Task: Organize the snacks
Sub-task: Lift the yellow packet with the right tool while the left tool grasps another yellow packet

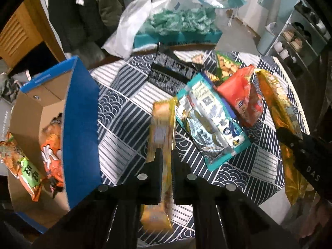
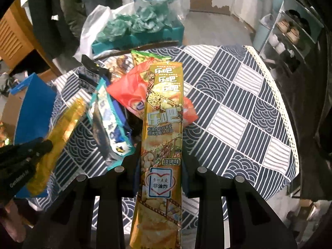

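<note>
I read both gold snack packs (image 2: 160, 145) (image 1: 162, 132) as glossy metallised film, crinkled. The teal-edged pouch (image 1: 209, 120) is shiny foil-like plastic, and the red bag (image 1: 238, 95) is glossy plastic too. The tablecloth (image 2: 238, 108) is matt woven cloth with a lace-like edge. The blue box (image 1: 81, 124) is matt printed cardboard, raw brown inside. The gripper fingers (image 1: 154, 178) look matt black plastic with dull metal pins. The white bag (image 1: 128, 27) behind is thin translucent plastic. The cabinet (image 1: 18, 35) is wood.

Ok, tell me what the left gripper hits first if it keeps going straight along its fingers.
Probably the patterned tablecloth: the left gripper, shut on a gold snack pack, points steeply down beside the teal packet. Depth is unclear.
</note>
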